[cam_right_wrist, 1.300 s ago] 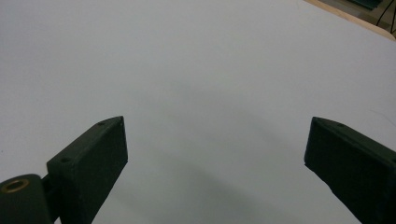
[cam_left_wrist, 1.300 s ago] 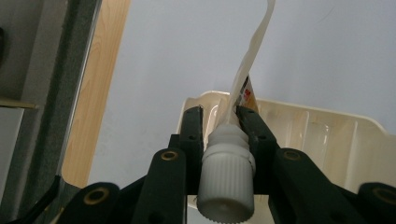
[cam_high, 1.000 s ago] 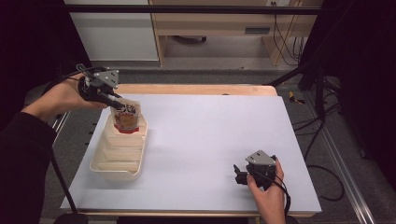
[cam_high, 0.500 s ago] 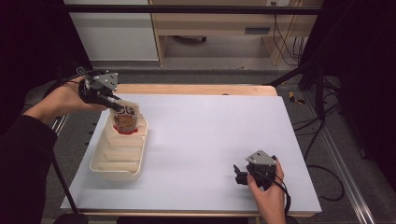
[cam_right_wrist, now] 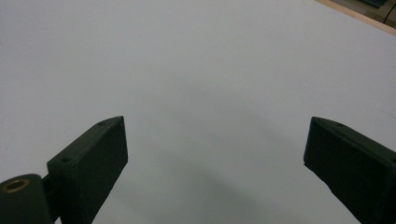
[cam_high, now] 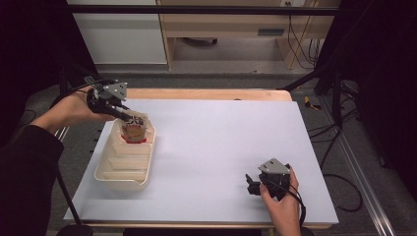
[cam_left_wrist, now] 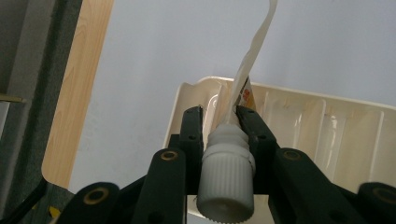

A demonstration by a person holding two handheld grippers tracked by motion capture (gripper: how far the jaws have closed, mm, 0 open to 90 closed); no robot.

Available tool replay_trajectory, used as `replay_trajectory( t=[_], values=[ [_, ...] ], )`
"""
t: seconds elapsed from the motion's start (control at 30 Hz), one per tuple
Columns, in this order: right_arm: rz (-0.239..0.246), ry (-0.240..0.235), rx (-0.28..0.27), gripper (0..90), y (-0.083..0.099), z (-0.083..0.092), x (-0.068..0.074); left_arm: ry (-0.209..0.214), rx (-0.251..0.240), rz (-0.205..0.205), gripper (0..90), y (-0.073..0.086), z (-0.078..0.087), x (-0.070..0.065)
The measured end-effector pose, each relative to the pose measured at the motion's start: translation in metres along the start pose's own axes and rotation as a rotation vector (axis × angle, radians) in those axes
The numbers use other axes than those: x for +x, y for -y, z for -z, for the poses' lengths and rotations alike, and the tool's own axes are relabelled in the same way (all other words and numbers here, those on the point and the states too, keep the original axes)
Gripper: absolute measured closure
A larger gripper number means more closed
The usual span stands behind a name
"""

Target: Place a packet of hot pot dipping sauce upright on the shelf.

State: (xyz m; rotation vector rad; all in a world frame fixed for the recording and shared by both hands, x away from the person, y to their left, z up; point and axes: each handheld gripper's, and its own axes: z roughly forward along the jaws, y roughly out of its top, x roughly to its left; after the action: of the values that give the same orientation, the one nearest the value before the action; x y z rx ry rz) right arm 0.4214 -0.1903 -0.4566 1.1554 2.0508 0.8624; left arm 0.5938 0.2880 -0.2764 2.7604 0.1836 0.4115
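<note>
Left tongs (cam_left_wrist: pixel 219 116) are clamped on the neck of a spouted pouch (cam_high: pixel 134 127), right under its white ribbed screw cap (cam_left_wrist: pixel 226 179) (in the left gripper view the cap sits square between the two black jaws, pads pressing on either side of the spout). The flat body of the pouch runs away from the tongs, thin and edge-on from that camera, with a bit of red and orange print showing.

From the high view, the left tongs (cam_high: pixel 122 114) come in from the left edge of the tabletop (cam_high: pixel 221 147), and the pouch hangs over the far end of a cream plastic tray (cam_high: pixel 125 160). Its red bottom edge sits low inside that far compartment; can't tell if it's actually touching the tray floor or just hovering. The tray has ribbed dividers along its length and lies near the left side of the tabletop, long side running toward the person.

Right tongs (cam_right_wrist: pixel 215 140) are spread wide with nothing between them, just bare white surface under the jaws. In the high view the right tongs (cam_high: pixel 253 187) sit low at the near right of the tabletop, well apart from the tray and pouch, held in the person's right hand (cam_high: pixel 280 204).
</note>
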Motion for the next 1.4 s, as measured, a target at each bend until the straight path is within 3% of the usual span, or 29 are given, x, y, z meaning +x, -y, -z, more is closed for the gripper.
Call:
replay_trajectory(
  t=[1.4],
  values=[
    [0.001,-0.001,0.002,6.7,0.000,0.000,0.001,0.035,-0.004,-0.001,73.1,0.013,-0.027,-0.019]
  ],
)
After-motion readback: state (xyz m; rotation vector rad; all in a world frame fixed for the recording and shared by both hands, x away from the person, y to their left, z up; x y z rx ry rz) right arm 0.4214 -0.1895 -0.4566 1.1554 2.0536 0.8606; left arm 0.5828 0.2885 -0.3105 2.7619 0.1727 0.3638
